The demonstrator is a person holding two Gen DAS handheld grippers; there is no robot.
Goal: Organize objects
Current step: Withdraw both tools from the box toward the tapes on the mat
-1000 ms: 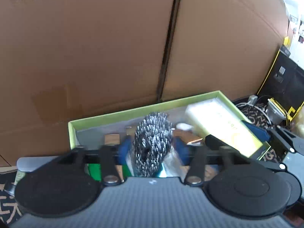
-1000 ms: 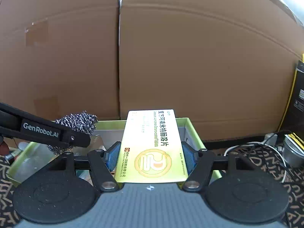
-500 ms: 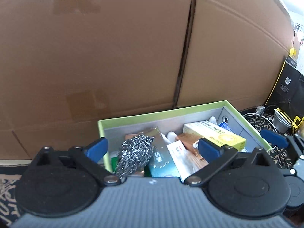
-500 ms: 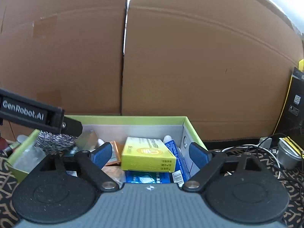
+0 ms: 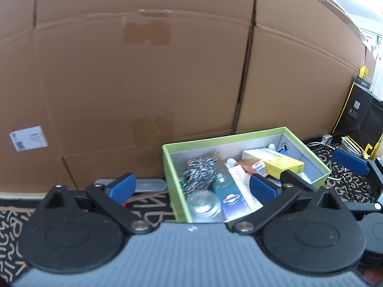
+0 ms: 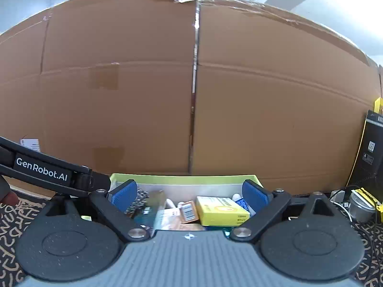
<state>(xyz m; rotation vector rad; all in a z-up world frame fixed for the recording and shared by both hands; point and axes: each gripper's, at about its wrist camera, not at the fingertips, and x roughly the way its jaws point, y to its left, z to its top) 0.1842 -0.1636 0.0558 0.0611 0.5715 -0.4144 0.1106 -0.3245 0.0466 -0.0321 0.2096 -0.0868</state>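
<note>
Left gripper [image 5: 191, 187] is wide open and holds nothing. Its jaws have just been opening, and nothing sits between the pads now. Its left pad hangs over the patterned rug [image 5: 148, 205], and its right pad hangs over the green box [image 5: 239, 136].

Next comes the silver scrubber [image 5: 199, 173]. It lies inside the green box, on the left side, just beside a teal packet [image 5: 227, 191]. A shiny round lid [image 5: 203, 203] sits in front of it.

Farther right is the yellow carton [image 5: 273, 161]. It lies flat in the box on top of other small packs. Its long side runs from left to right, slanting a little.

Right gripper [image 6: 190, 195] is wide open too, and empty. Its jaws have also just been opening, and the carton, which shows low between them, is not pressed by either pad. This gripper points almost straight at the carton, so I think it is the nearer one to it. The left gripper is nearer the scrubber.

Big brown cardboard boxes [image 6: 191, 83] stand behind everything. Both things look put away already, so I guess each gripper must look elsewhere for another thing.
</note>
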